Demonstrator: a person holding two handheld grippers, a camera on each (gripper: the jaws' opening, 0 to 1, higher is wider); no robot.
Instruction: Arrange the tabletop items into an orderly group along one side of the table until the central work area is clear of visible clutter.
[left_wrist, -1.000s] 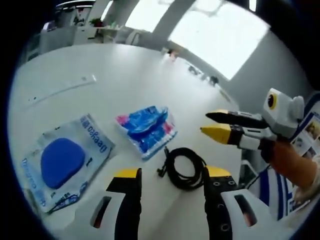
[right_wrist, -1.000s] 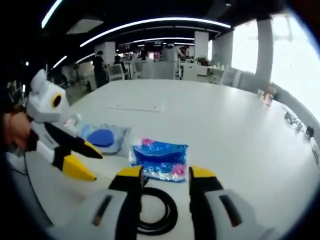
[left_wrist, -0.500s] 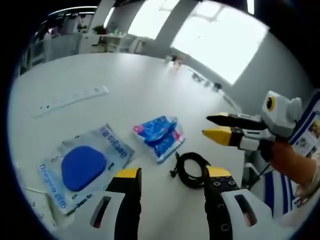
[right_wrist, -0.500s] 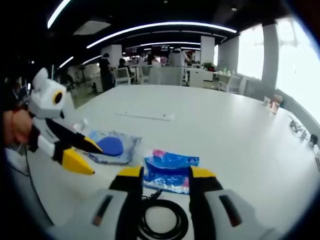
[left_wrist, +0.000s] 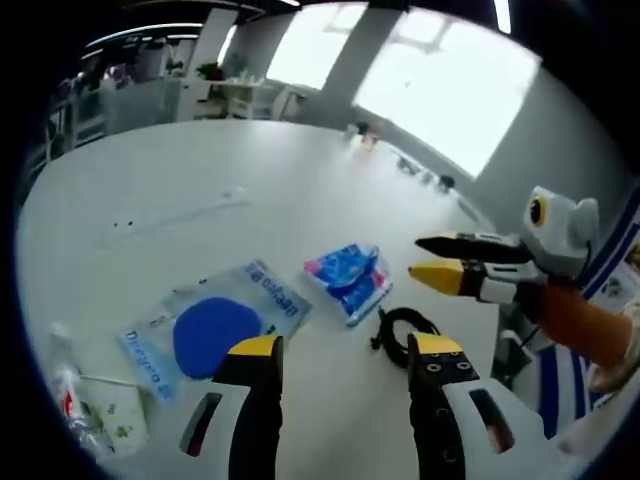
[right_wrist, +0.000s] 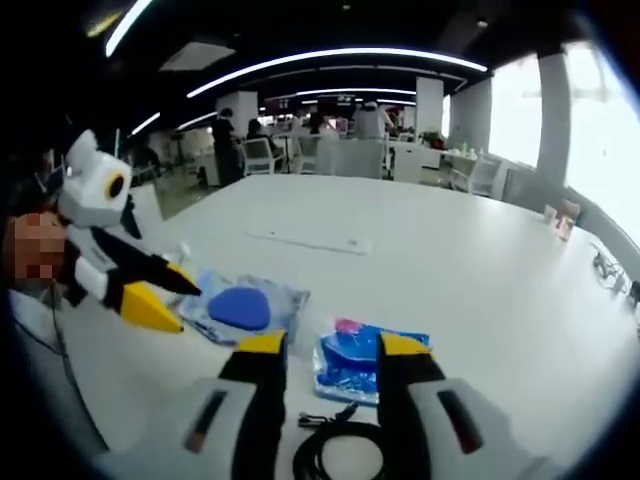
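Note:
A clear bag holding a blue round pad (left_wrist: 215, 330) (right_wrist: 240, 308) lies flat on the white table (left_wrist: 200, 170). Beside it sit a blue-and-pink packet (left_wrist: 350, 280) (right_wrist: 365, 355) and a coiled black cable (left_wrist: 405, 333) (right_wrist: 340, 455). My left gripper (left_wrist: 345, 350) hovers open above the table's near part, with nothing between its yellow-tipped jaws. It enters the right gripper view from the left (right_wrist: 175, 300). My right gripper (right_wrist: 330, 348) is open and empty above the packet and cable. In the left gripper view it reaches in from the right (left_wrist: 425, 258), above the cable.
A long white strip (left_wrist: 180, 212) (right_wrist: 310, 240) lies farther out on the table. A small wrapped packet with red print (left_wrist: 85, 400) rests at the near left edge. A hand (left_wrist: 580, 325) holds the right gripper. Chairs, desks and people (right_wrist: 330, 130) stand beyond the table.
Both cameras have drawn back and up, so the bag, packet and cable look smaller and farther. The small wrapped packet has come into the left gripper view. Nothing was taken hold of.

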